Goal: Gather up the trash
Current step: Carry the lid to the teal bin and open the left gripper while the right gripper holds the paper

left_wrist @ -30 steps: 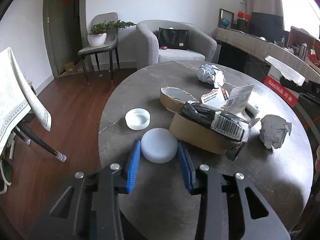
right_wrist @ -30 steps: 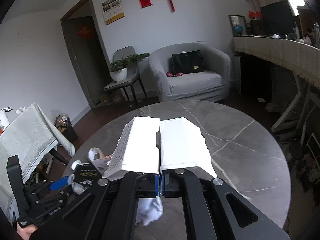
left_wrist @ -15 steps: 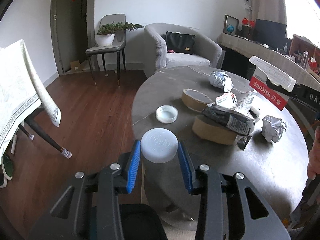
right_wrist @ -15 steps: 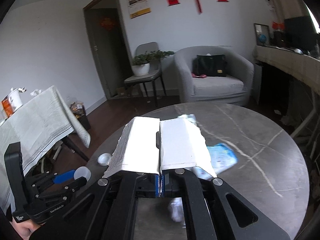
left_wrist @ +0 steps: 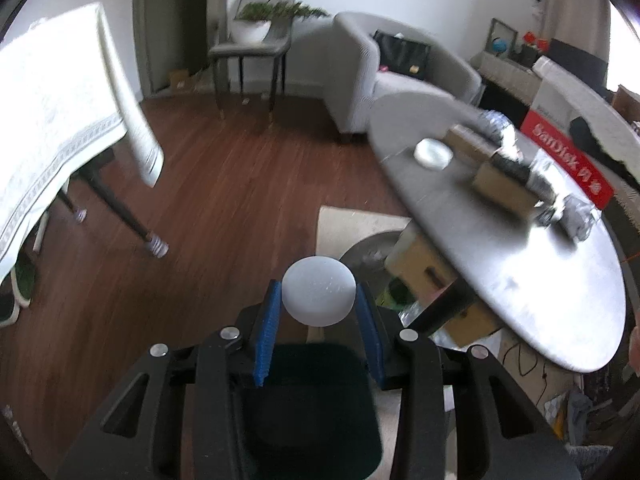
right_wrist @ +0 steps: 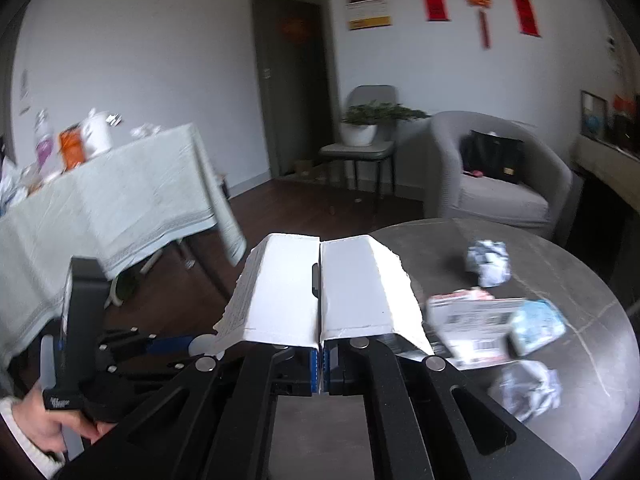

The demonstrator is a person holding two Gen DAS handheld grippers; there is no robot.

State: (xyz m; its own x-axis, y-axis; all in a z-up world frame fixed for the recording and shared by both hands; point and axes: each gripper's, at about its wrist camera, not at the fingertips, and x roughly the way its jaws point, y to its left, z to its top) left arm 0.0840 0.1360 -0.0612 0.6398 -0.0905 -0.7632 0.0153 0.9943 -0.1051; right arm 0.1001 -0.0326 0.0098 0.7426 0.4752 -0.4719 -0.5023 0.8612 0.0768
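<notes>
Seen first through the left wrist camera, the left gripper [left_wrist: 319, 312] has its blue pads [left_wrist: 265, 332] pressed on either side of a round white lid [left_wrist: 318, 291], which it holds clear of the round grey table [left_wrist: 552, 280] and above the wooden floor [left_wrist: 224, 200]. Just below the jaws sits a dark bin [left_wrist: 312, 408], its opening partly hidden by the gripper body. On the table, blurred, lie a second white lid [left_wrist: 433, 153], a brown cardboard box [left_wrist: 502, 188] with dark wrapping on top, and a crumpled foil ball [left_wrist: 496, 126] further back. A red carton [left_wrist: 568, 160] shows at the right. Beneath the table edge stand more cardboard boxes [left_wrist: 424, 268]. A cloth-covered table [left_wrist: 52, 112] fills the left, and a grey armchair [left_wrist: 400, 80] stands behind.

From the right wrist camera, the right gripper [right_wrist: 320, 356] has its jaws fully together, pinching the fold of a torn white piece of cardboard [right_wrist: 320, 292] that spreads out to both sides above the fingers. To the lower left a hand [right_wrist: 52, 428] grips the handle of the left gripper [right_wrist: 176, 346], with the white lid only just visible past the cardboard. On the round grey table [right_wrist: 580, 360] to the right lie a crumpled paper ball [right_wrist: 490, 262], a labelled packet [right_wrist: 476, 328], a pale blue wrapper [right_wrist: 536, 326] touching it, and another crumpled ball [right_wrist: 528, 390] nearer the camera
</notes>
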